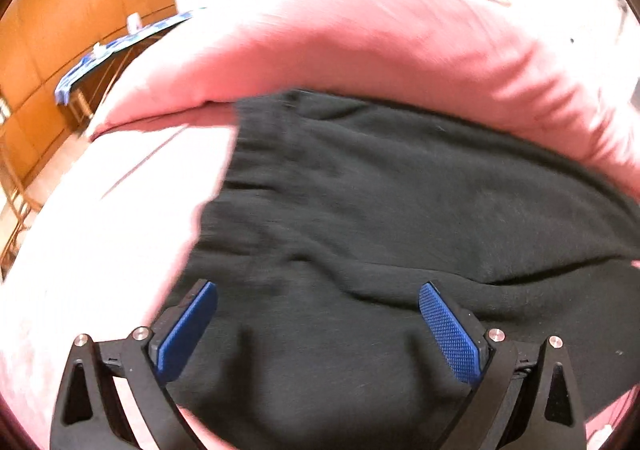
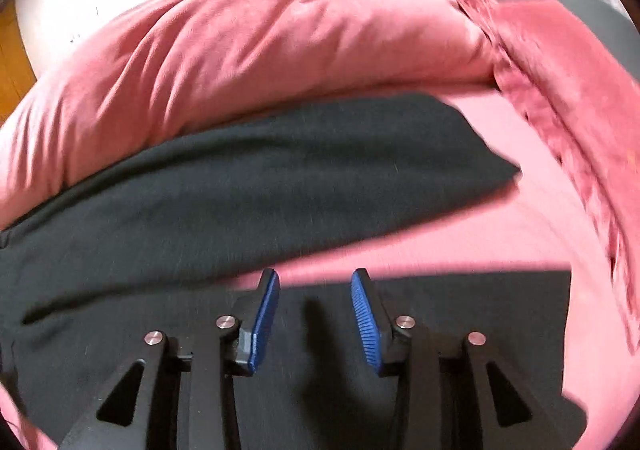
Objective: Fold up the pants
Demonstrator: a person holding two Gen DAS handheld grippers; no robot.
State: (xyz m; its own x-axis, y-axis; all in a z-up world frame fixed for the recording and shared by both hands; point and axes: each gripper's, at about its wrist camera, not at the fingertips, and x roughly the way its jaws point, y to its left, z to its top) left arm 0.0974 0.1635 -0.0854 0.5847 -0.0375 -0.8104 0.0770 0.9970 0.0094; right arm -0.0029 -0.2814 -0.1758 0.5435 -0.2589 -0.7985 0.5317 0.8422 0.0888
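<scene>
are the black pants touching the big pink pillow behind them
Touching. In the right wrist view the black pants run along the pink pillow, whose bulge overlaps their far edge with no gap.

Strong backlight, motion blur and fisheye bending in both wrist views.
Daylight from the far side burns the top of each view to white, and the sheet [image 1: 100, 218] at left washes out. The pink pillow [image 2: 248, 50] and black pants [image 1: 380, 210] smear with motion; the blue pads [image 2: 366, 324] stay sharp. Dark vignette rings the curved edges.
</scene>
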